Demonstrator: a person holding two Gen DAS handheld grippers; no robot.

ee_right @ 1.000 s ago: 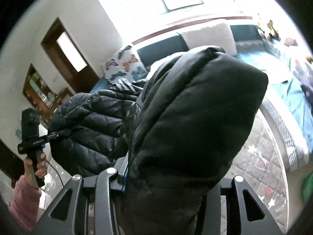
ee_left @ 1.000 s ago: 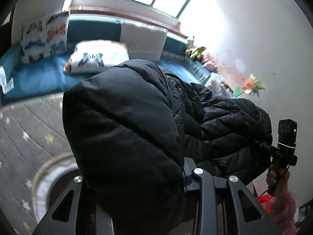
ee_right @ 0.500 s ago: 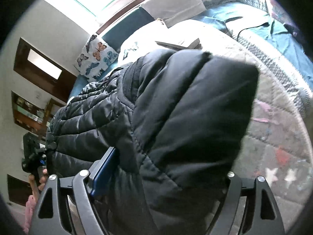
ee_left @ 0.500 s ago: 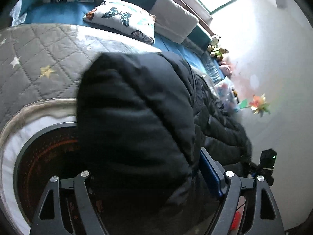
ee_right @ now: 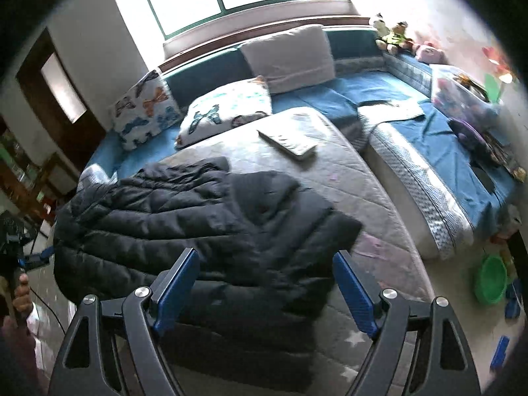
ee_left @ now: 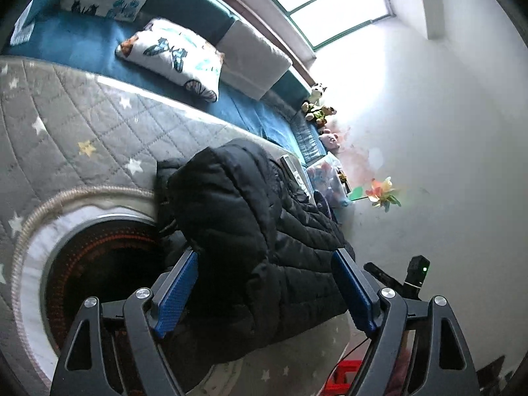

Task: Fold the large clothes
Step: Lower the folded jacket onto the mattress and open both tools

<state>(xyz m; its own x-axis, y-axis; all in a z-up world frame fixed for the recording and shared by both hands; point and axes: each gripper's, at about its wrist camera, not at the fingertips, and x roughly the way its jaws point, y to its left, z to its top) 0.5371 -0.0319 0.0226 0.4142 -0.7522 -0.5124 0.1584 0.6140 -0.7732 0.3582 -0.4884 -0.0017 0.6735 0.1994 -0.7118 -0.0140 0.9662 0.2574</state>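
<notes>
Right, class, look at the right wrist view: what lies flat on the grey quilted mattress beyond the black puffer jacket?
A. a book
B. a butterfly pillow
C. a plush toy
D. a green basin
A: a book lies flat on the grey quilted mattress, past the black puffer jacket.

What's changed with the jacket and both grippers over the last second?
Both grippers let go. The left gripper and right gripper, each clamped on a fold of the black jacket a second ago, now stand open with the pads clear. The jacket, held up before, has dropped onto the grey mattress. The pillows and the book stayed put.
</notes>
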